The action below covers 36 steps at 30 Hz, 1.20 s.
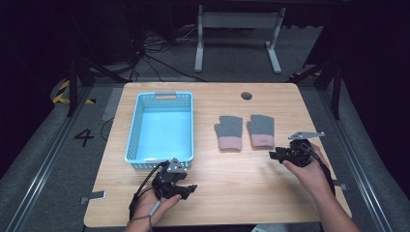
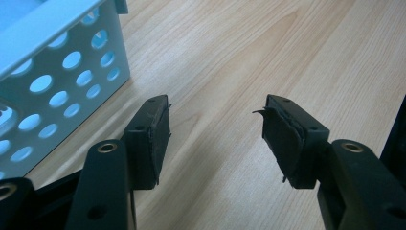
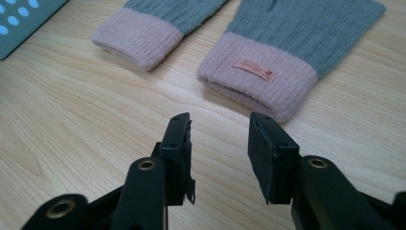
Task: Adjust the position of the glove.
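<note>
Two grey knit gloves with pink cuffs lie flat side by side on the wooden table: the left glove (image 1: 228,132) (image 3: 158,24) and the right glove (image 1: 261,130) (image 3: 287,48), whose cuff bears a small label. My right gripper (image 1: 274,155) (image 3: 219,143) hovers just in front of the right glove's cuff, open with nothing between its jaws. Near the table's front edge, my left gripper (image 1: 189,190) (image 2: 215,129) is open and empty, just in front of the light blue perforated basket (image 1: 137,150) (image 2: 57,62).
The basket stands at the table's left half and looks empty. A round cable hole (image 1: 246,95) sits at the table's far edge. Bare wood (image 1: 232,183) lies between the two grippers. A white desk frame (image 1: 237,29) stands on the floor beyond.
</note>
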Each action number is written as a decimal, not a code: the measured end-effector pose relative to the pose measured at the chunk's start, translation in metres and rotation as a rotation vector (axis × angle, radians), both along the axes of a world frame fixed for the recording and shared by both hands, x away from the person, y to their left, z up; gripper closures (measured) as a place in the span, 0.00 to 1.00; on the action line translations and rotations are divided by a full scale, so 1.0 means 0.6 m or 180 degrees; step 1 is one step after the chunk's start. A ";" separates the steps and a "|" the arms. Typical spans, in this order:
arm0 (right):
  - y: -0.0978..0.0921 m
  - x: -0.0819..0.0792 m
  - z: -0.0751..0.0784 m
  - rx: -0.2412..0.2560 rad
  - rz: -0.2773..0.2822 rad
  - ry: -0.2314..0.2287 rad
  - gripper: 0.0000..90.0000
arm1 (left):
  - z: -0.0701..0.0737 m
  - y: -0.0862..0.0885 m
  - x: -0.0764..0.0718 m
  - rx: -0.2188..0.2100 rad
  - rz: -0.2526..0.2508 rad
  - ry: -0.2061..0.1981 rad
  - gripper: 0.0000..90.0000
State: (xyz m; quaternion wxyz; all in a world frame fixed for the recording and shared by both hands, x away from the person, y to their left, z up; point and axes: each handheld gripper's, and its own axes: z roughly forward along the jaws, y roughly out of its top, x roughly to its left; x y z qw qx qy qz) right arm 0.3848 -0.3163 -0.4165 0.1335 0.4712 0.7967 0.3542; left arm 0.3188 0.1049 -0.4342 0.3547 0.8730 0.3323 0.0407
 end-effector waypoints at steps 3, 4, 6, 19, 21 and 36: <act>0.005 -0.001 0.005 0.0029 0.0005 0.0012 0.67 | -0.001 0.000 0.000 0.0016 0.0005 -0.0001 0.48; 0.008 0.000 0.007 0.0040 0.0012 0.0029 0.67 | -0.001 0.000 0.001 0.0010 0.0005 -0.0006 0.48; 0.016 0.000 0.011 0.0018 0.0058 0.0037 0.69 | 0.000 -0.002 0.000 0.0033 0.0014 -0.0061 0.48; 0.112 0.042 0.053 -0.0059 0.0373 0.0062 0.68 | -0.002 0.001 0.003 0.0150 -0.0047 -0.0120 0.47; 0.127 0.052 0.053 -0.0072 0.0430 0.0070 0.67 | -0.003 0.001 0.003 0.0138 -0.0037 -0.0128 0.45; 0.206 0.118 0.035 -0.0217 0.0447 0.0157 0.68 | -0.012 0.009 0.014 0.0176 -0.0019 -0.0099 0.44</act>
